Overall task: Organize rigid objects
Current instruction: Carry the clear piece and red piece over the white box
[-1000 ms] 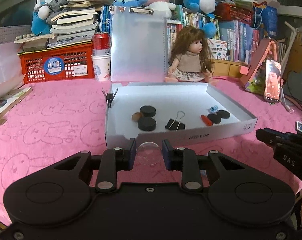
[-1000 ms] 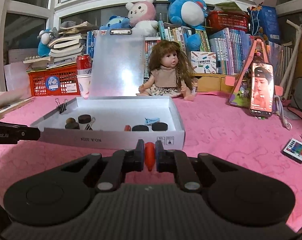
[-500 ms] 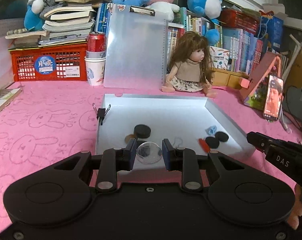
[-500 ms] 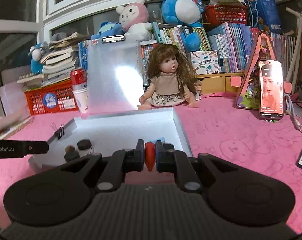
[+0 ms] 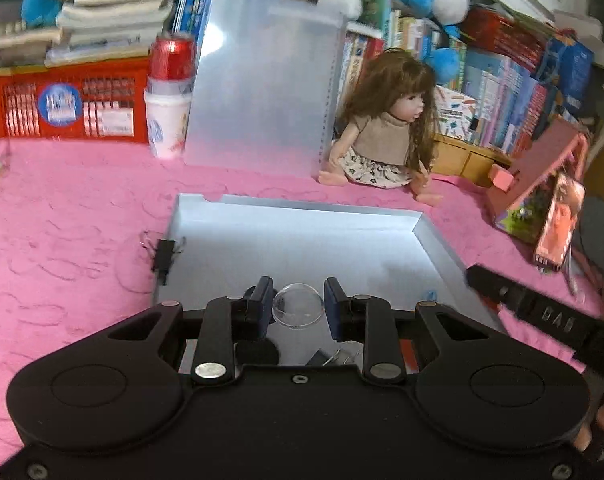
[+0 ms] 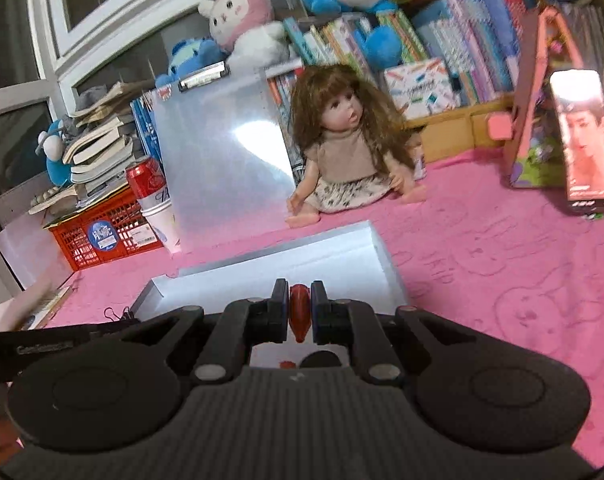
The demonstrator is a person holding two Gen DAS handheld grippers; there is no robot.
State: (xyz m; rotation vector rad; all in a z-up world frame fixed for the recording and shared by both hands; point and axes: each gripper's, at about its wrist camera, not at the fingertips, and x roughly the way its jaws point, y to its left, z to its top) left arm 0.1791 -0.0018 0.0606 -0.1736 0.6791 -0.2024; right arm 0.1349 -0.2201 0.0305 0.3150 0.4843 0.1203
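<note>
My left gripper [image 5: 297, 304] is shut on a clear glass dome [image 5: 297, 307] and hangs over the near part of the shallow white box [image 5: 302, 240]. Below its fingers I glimpse a black round disc [image 5: 257, 353] and a binder clip [image 5: 334, 358] on the box floor. A black binder clip [image 5: 163, 254] grips the box's left wall. My right gripper [image 6: 299, 312] is shut on a small red piece [image 6: 299, 312], above the same white box [image 6: 261, 276]. A black disc [image 6: 322, 359] and a red bit [image 6: 287, 364] show under it. The right gripper's arm [image 5: 542, 316] crosses the left wrist view at right.
On the pink cloth behind the box stand a doll [image 5: 386, 136], a translucent clipboard [image 5: 261, 88], a cup with a red can [image 5: 169, 96] and a red crate [image 5: 69, 104]. A phone on a pink stand [image 6: 582, 140] is at the right. Books and plush toys line the back.
Both grippers moved forward and up, from in front of the box's near wall to over its inside. Each kept its hold. The box contents slid under the gripper bodies.
</note>
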